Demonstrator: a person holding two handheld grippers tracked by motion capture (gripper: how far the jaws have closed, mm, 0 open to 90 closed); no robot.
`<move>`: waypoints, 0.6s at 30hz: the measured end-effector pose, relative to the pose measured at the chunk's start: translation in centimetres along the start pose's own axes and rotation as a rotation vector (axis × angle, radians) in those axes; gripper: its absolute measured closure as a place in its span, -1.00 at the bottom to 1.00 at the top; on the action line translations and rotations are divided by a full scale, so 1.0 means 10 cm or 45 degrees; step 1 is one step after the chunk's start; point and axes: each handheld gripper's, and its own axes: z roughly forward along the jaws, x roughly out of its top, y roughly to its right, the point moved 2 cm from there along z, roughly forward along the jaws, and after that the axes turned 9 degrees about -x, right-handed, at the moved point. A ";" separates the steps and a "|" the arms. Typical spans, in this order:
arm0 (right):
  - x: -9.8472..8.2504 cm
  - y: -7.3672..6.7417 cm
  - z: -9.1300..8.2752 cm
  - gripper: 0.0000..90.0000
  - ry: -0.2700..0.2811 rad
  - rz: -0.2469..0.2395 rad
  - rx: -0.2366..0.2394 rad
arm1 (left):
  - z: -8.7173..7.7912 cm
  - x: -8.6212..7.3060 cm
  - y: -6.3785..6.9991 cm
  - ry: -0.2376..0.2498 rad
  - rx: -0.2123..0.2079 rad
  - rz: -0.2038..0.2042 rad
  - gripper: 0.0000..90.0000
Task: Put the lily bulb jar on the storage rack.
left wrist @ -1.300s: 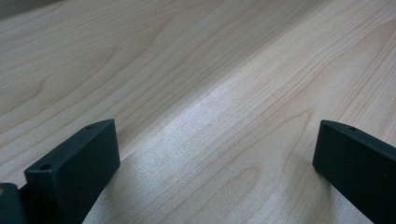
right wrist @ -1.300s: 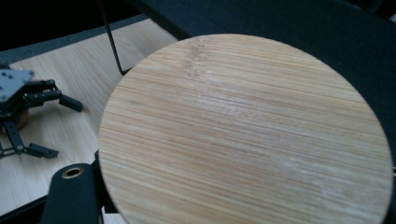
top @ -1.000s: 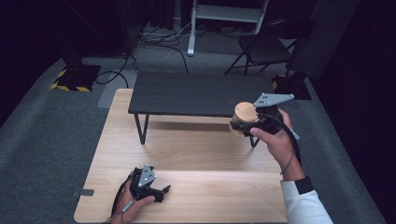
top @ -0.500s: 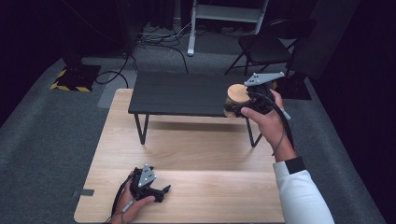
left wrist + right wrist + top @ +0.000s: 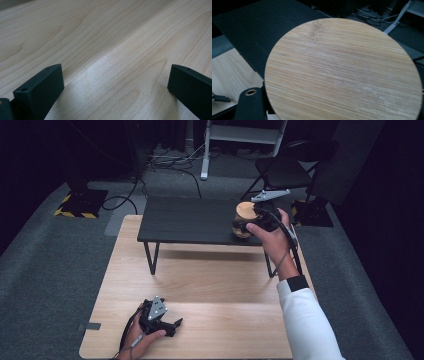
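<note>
A glass jar [image 5: 240, 229] with a round bamboo lid [image 5: 245, 211] is at the right end of the low black table [image 5: 190, 220]. My right gripper [image 5: 248, 223] is shut on it from the right. I cannot tell whether the jar's base touches the tabletop. In the right gripper view the lid [image 5: 342, 72] sits close up, with one black finger [image 5: 249, 103] at its lower left. My left gripper [image 5: 176, 325] rests on the light wooden table [image 5: 215, 275] near its front left. Its jaws [image 5: 115, 82] stand open over bare wood.
The black table stands on thin legs on the far half of the wooden table. Behind it on the grey carpet are a dark chair [image 5: 285, 170], a white stand [image 5: 240, 132], cables and a yellow-striped base [image 5: 80, 202].
My right gripper has carried the jar left and away from me, from off the black table's front right corner to over its right end. The left gripper has stayed put.
</note>
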 end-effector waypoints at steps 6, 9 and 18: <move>-0.06 0.02 0.10 -0.45 0.007 0.052 -0.029 | 0.00 0.00 0.00 0.000 0.000 0.001 -0.99; -0.06 0.01 0.14 -0.45 -0.010 0.052 -0.046 | 0.00 0.00 0.00 0.000 0.000 0.001 -0.99; -0.08 -0.04 0.26 -0.45 -0.022 0.054 -0.056 | 0.00 0.00 0.00 0.000 -0.001 0.002 -0.99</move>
